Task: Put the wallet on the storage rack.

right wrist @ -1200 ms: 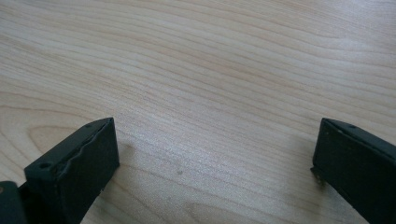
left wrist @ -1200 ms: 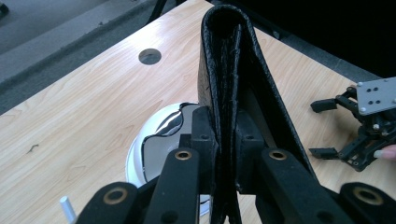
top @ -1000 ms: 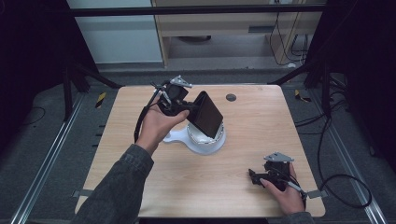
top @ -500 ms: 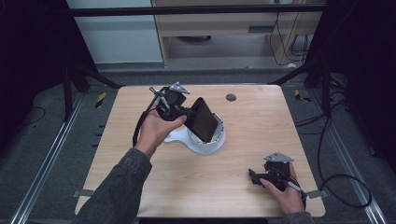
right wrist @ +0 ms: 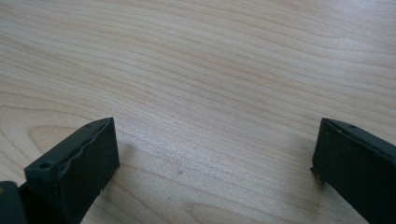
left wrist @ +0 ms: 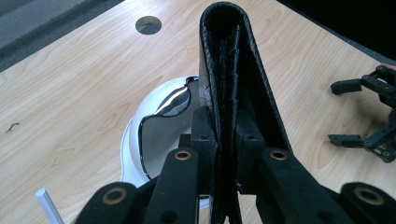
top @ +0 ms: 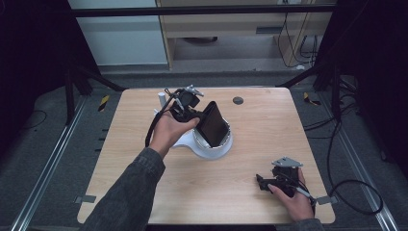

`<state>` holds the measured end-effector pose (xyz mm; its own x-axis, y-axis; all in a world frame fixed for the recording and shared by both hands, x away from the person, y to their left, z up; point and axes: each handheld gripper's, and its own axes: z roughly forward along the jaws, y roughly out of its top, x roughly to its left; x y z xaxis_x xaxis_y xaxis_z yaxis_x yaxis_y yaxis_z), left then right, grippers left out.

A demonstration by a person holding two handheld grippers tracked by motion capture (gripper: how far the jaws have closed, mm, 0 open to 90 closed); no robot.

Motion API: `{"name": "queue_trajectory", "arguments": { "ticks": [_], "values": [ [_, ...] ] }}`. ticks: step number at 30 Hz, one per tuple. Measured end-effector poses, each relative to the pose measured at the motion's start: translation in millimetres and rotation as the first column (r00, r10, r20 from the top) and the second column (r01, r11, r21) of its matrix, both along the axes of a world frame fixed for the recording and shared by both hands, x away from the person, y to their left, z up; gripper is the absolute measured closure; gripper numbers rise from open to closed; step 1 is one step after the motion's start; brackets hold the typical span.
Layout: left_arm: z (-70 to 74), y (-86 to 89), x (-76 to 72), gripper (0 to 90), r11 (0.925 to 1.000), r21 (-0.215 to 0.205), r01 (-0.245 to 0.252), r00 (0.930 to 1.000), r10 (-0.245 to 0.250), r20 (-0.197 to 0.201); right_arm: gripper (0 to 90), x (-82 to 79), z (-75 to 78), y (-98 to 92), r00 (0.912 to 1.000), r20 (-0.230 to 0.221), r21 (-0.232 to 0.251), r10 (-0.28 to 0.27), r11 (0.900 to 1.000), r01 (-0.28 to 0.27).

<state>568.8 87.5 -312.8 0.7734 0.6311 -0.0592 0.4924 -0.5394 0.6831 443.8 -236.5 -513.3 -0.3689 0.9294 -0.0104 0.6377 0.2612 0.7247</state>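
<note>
The black leather wallet (top: 212,124) is held tilted above the white bowl-shaped holder (top: 211,148), its lower edge at or just inside the holder's rim; whether it touches the holder cannot be told from the high view. In the left gripper view the wallet (left wrist: 233,79) stands on edge, folded spine uppermost, and runs away from the camera over the holder (left wrist: 135,140), whose dark glossy interior shows beside it. The left gripper (left wrist: 223,140) is closed firmly on the wallet: both jaws press flat against its two faces with no gap visible. In the high view the left gripper (top: 190,108) sits in the left hand (top: 168,130), near the middle of the table (top: 144,192), with a grey sleeve (top: 130,192) entering from the bottom edge. A small white cylinder (top: 162,100) stands just behind the hand, and a round dark grommet (top: 237,100) lies in the tabletop beyond the holder, well apart from it. The right gripper (top: 262,182) rests low at the near right corner of the table, held by the right hand (top: 293,199), well apart from the wallet and holder. In the right gripper view its jaws stand wide apart over bare wood grain (right wrist: 210,93), with nothing between them. The right gripper also appears at the far right of the left gripper view, likewise spread.
</note>
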Motion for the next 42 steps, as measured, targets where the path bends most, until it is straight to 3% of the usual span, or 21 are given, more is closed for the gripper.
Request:
{"name": "queue_trajectory", "arguments": {
  "ticks": [12,18,23,30,42],
  "values": [
    [-0.6,5.7,11.7,79.9,0.9999,0.01,-0.012,0.9998,0.012,-0.017,0.6,-0.1,0.0,0.2,1.0,0.0,0.0,-0.001,1.0,0.001],
    [-0.1,9.4,12.3,71.8,0.9991,-0.001,-0.042,0.9991,0.042,0.005,0.7,-0.2,0.0,0.3,1.0,0.0,0.001,-0.002,1.0,0.002],
    [3.6,12.8,10.1,66.2,0.9971,-0.01,-0.075,0.9957,0.076,0.053,0.6,-0.3,0.1,0.5,1.0,-0.002,0.002,-0.003,1.0,0.003],
    [7.4,15.0,8.8,78.6,0.9962,-0.004,-0.087,0.9935,0.087,0.073,0.6,-0.2,0.0,0.2,1.0,-0.001,0.0,-0.001,1.0,0.001],
    [10.7,16.5,7.9,69.6,0.9952,-0.001,-0.098,0.9896,0.098,0.106,0.6,-0.1,0.0,0.2,1.0,0.002,-0.001,0.0,1.0,0.0]
  ]
}}
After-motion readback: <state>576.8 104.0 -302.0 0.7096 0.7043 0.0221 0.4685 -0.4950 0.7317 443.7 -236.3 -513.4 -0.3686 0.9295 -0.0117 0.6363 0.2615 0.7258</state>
